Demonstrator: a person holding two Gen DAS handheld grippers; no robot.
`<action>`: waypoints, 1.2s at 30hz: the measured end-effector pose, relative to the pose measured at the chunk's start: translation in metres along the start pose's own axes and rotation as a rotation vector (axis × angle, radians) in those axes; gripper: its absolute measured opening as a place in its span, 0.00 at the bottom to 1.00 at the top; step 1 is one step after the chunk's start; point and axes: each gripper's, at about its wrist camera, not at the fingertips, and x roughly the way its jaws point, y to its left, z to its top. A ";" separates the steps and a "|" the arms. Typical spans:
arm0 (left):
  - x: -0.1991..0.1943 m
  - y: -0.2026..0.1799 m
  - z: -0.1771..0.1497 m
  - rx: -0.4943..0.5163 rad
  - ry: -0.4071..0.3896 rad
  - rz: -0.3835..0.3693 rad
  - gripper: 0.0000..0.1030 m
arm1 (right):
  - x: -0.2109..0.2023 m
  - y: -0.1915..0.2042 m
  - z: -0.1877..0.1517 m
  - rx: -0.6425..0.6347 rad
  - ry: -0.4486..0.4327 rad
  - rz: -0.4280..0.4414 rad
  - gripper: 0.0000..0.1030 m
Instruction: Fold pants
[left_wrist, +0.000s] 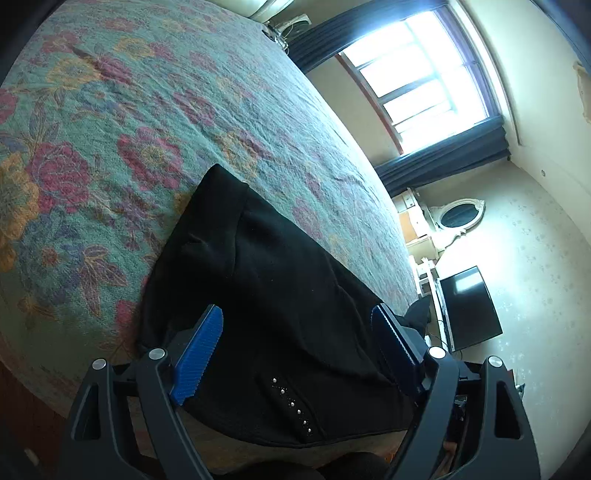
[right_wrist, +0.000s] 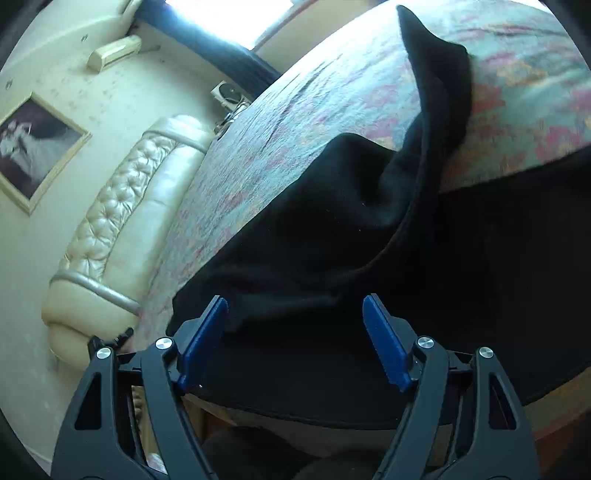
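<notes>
Floral bedding in green, pink and yellow covers the bed (left_wrist: 110, 122) that carries the work, with a bright window (left_wrist: 424, 70) at 1 o'clock in the left wrist view and a dark screen (left_wrist: 467, 306) at 3 o'clock by the wall. The black pants (left_wrist: 266, 295) lie along the near edge of the bed, bunched rather than flat, one dark end reaching up toward 11 o'clock and a row of small studs (left_wrist: 291, 404) near 6 o'clock. The left gripper (left_wrist: 297, 347) hovers over them with its blue pads spread wide, holding nothing. In the right wrist view a padded cream headboard (right_wrist: 122, 221) sits at 9 o'clock and a framed photo (right_wrist: 35, 147) hangs at 10 o'clock. The pants (right_wrist: 332, 221) fill the centre, a leg trailing toward 1 o'clock. The right gripper (right_wrist: 295, 339) is likewise fully open and empty above the cloth. The fabric looks soft, light and limp, so it should drape and slip; pinching a hemmed edge or the waistband seems best. Nothing visible blocks either gripper, though the bed edge is close.
</notes>
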 end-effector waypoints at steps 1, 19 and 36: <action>0.005 0.001 -0.002 -0.009 -0.003 0.020 0.79 | 0.004 -0.006 -0.002 0.057 -0.007 0.007 0.74; 0.045 0.031 0.005 -0.226 -0.092 0.087 0.79 | 0.076 -0.029 0.009 0.255 -0.020 0.001 0.39; 0.011 0.027 0.000 -0.236 -0.105 0.043 0.10 | 0.048 -0.022 0.004 0.240 -0.083 0.098 0.07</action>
